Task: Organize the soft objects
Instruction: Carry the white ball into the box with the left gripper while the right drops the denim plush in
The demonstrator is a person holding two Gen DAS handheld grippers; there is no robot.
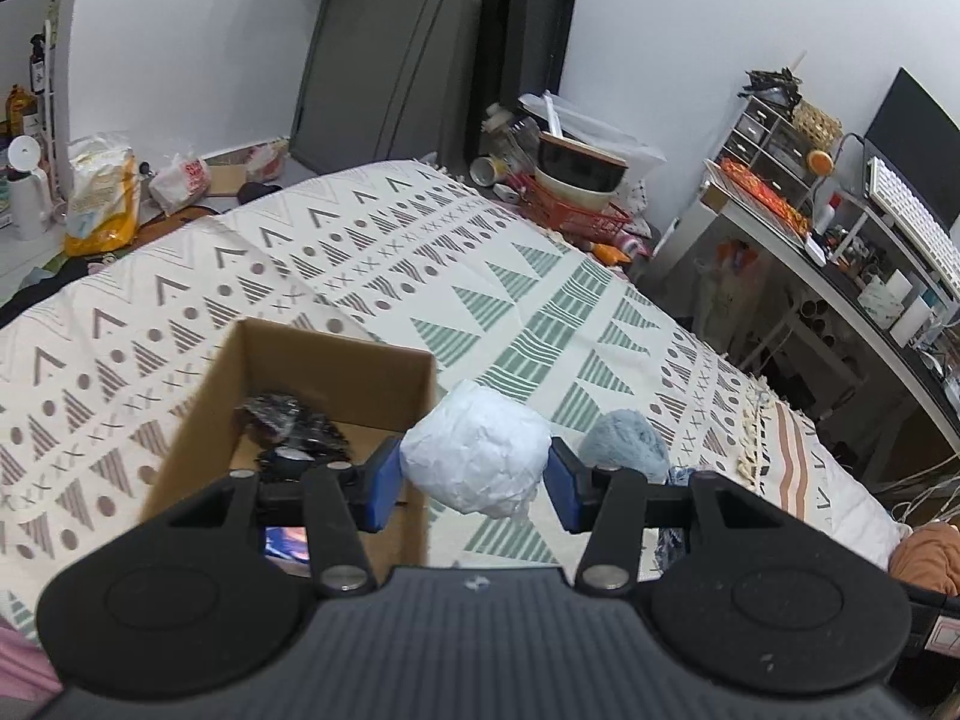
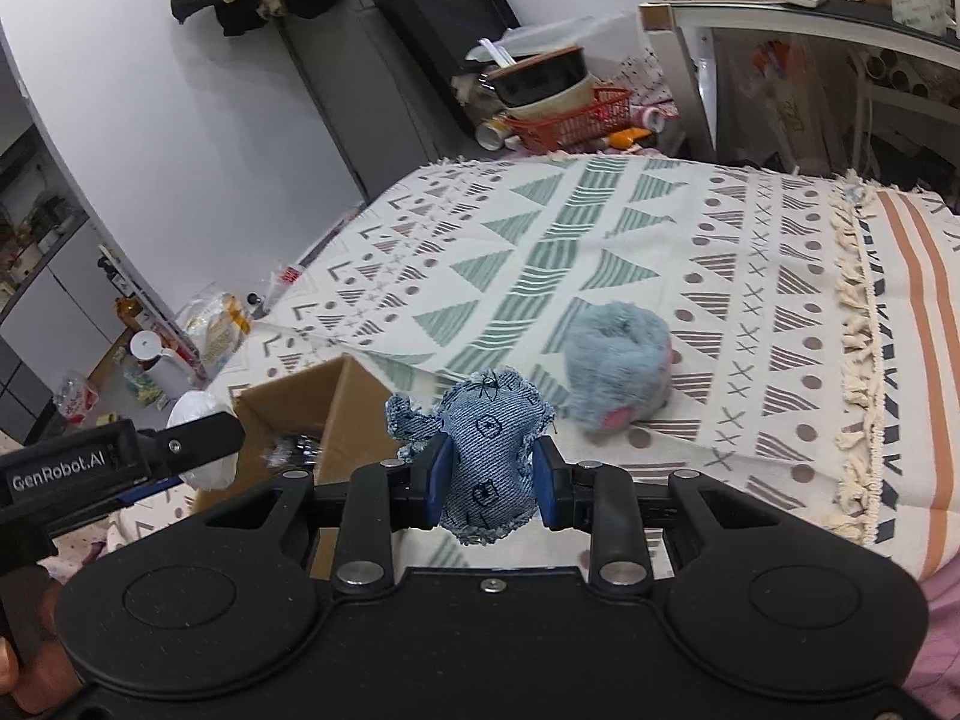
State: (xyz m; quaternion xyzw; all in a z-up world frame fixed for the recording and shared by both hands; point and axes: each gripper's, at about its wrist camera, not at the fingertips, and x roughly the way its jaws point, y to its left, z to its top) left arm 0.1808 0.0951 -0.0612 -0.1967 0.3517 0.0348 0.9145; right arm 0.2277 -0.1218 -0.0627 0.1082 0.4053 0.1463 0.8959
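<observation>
Bed [image 1: 360, 252] w/ patterned blanket carries a cardboard box [image 1: 336, 372] near its front edge. Left tool [image 1: 474, 483] grips a white crumpled ball [image 1: 477, 450], just right of the box's open top, so nearer to it. Right tool [image 2: 489, 477] clamps a denim toy [image 2: 486, 456], box to its left. Blue plush [image 2: 618, 372] lies on the blanket beyond.

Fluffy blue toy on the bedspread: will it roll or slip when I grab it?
The fluffy blue toy looks rounded, so a nudge may roll it. Its plush pile suggests it is light and squashy, likely compressing between the tongs. It sags slightly into the bedspread, so probably no stiff core.
</observation>
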